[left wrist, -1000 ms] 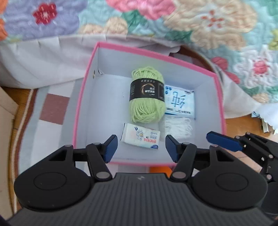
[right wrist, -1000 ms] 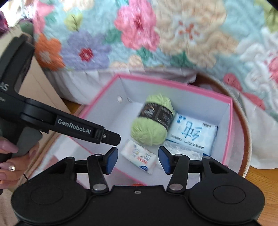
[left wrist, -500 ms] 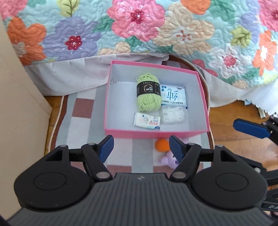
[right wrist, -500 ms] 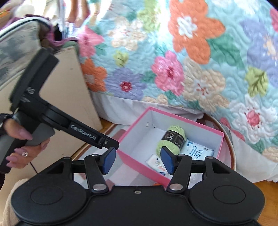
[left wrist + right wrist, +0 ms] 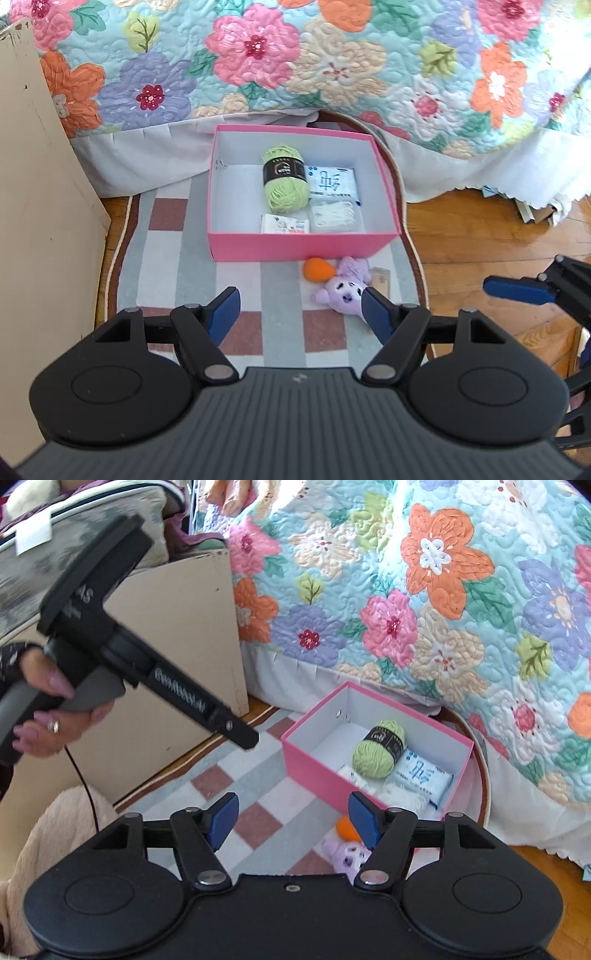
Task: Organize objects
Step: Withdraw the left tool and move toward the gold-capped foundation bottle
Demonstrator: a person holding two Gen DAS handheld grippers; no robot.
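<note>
Pink box (image 5: pixel 301 243) now far ahead of left gripper (image 5: pixel 300 314) and right gripper (image 5: pixel 293 821); both released, opening, empty. Purple toy (image 5: pixel 343 291) still outside.

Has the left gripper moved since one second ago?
Yes. The left gripper has pulled back and up from the pink box, which now looks smaller and farther; its empty jaws are opening.

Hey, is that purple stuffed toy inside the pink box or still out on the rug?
Out. The purple stuffed toy lies on the striped rug just in front of the pink box, beside an orange toy.
</note>
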